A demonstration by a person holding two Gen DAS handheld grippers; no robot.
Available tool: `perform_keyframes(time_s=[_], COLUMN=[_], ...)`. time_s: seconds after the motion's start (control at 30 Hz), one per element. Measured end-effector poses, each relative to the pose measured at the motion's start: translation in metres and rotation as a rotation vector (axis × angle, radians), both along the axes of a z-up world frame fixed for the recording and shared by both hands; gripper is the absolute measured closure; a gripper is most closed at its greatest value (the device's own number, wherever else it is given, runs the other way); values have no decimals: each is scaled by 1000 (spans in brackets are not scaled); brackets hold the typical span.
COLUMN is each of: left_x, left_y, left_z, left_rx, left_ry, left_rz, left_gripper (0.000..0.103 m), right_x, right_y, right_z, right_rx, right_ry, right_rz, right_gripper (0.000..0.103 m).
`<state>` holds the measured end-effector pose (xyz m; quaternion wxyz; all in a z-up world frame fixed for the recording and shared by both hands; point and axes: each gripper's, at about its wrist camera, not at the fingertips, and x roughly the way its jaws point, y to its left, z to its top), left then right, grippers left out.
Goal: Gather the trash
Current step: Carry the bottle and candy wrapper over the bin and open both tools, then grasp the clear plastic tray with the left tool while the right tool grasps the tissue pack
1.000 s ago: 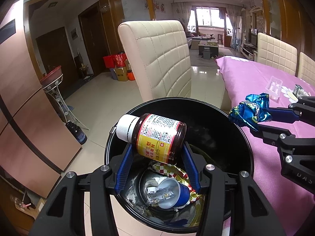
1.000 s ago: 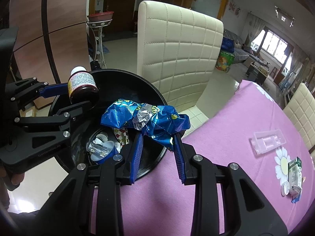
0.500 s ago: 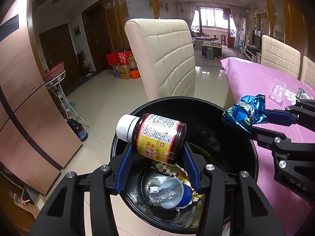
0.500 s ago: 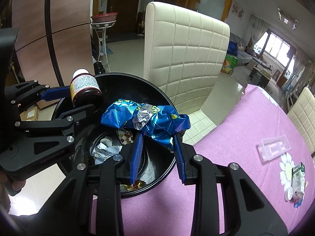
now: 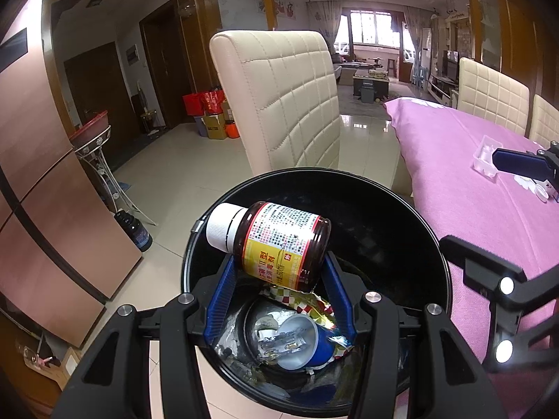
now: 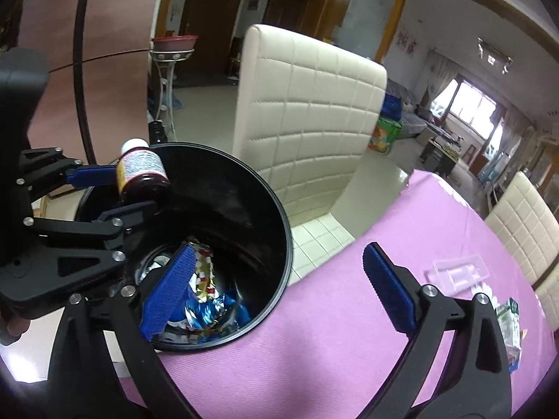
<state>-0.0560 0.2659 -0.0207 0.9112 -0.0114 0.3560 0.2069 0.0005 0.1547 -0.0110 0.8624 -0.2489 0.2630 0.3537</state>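
A brown bottle (image 5: pixel 283 244) with a white cap and a yellow label hangs over the black trash bin (image 5: pixel 384 237), with my left gripper (image 5: pixel 279 265) shut on it. From the right wrist view the same bottle (image 6: pixel 141 171) sits above the bin's far left rim (image 6: pixel 284 230). My right gripper (image 6: pixel 277 255) is opening wide over the bin's near edge, with nothing between its blue pads. The crumpled blue wrapper (image 6: pixel 213 309) lies inside the bin among other trash, near a blue paper cup (image 5: pixel 304 342) and a checkered wrapper (image 5: pixel 297 300).
The bin stands against the purple-clothed table (image 6: pixel 349 314). On the cloth lie a clear plastic tray (image 6: pixel 457 274) and a small green-and-white packet (image 6: pixel 508 321). A cream padded chair (image 5: pixel 286 104) stands just behind the bin. A dark bottle (image 5: pixel 134 230) rests on the tiled floor.
My right gripper has opened and the blue wrapper it held has dropped into the bin. The left gripper still holds the bottle in the same place.
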Motion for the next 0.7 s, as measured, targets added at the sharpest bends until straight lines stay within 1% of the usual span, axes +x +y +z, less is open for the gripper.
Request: perform_keyframes(time_s=[0.27, 0.43, 0.47, 0.5, 0.53, 0.6, 0.7], left_x=[8, 11, 11, 12, 13, 13, 15], left_y=[-15, -23, -23, -23, -22, -23, -26], left_z=[0, 6, 7, 7, 7, 7, 7], left_rx=[-7, 19, 21, 16, 4, -15, -17], left_ry=[5, -13, -12, -8, -8, -14, -6], left_rz=[-41, -54, -50, -43, -39, -44, -49], left_gripper=[53, 52, 44, 31, 28, 26, 25], right_x=[12, 15, 15, 16, 16, 18, 20], right_y=[-18, -27, -28, -29, -31, -35, -40], right_z=[-2, 1, 1, 2, 3, 4, 4], right_rx=[6, 13, 14, 16, 20, 25, 31], right_ry=[15, 16, 15, 14, 13, 13, 12], right_rz=[-46, -64, -66, -70, -74, -81, -95], right_gripper=[6, 6, 6, 6, 6, 6, 6])
